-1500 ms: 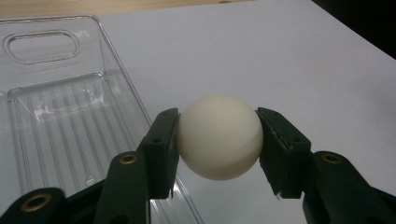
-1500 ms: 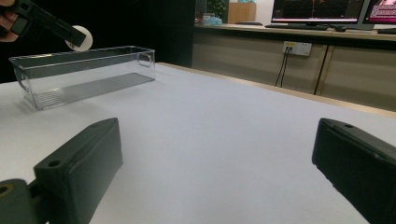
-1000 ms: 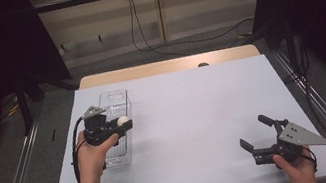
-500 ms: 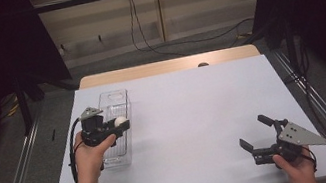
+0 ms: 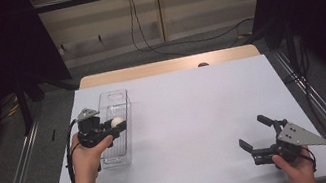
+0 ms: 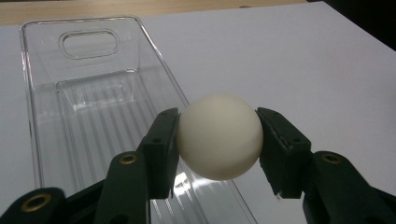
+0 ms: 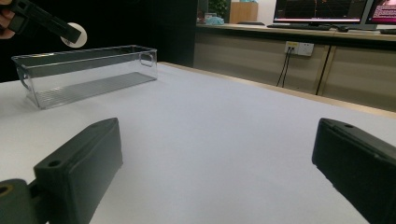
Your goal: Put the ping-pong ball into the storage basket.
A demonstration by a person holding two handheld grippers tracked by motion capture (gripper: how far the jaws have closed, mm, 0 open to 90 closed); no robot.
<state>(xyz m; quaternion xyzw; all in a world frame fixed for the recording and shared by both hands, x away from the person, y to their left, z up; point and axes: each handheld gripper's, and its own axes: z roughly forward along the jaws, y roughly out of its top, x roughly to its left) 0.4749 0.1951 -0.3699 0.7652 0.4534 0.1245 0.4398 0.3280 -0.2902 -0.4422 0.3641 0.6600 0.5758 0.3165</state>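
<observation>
1. While the left tool (image 6: pixel 217 140) pinches one white ball (image 6: pixel 219 136) above one clear bin (image 6: pixel 60 88), its jaw roots are cut off.
2. Right tool (image 5: pixel 255 133): jaws spread, near the bench (image 5: pixel 194 106) edge.

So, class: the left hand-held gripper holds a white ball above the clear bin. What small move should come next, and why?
Probably lower the left hand-held gripper slightly, then open it. Its jaws clamp the white ball over the clear bin, which looks empty, so the ball would land inside.
</observation>
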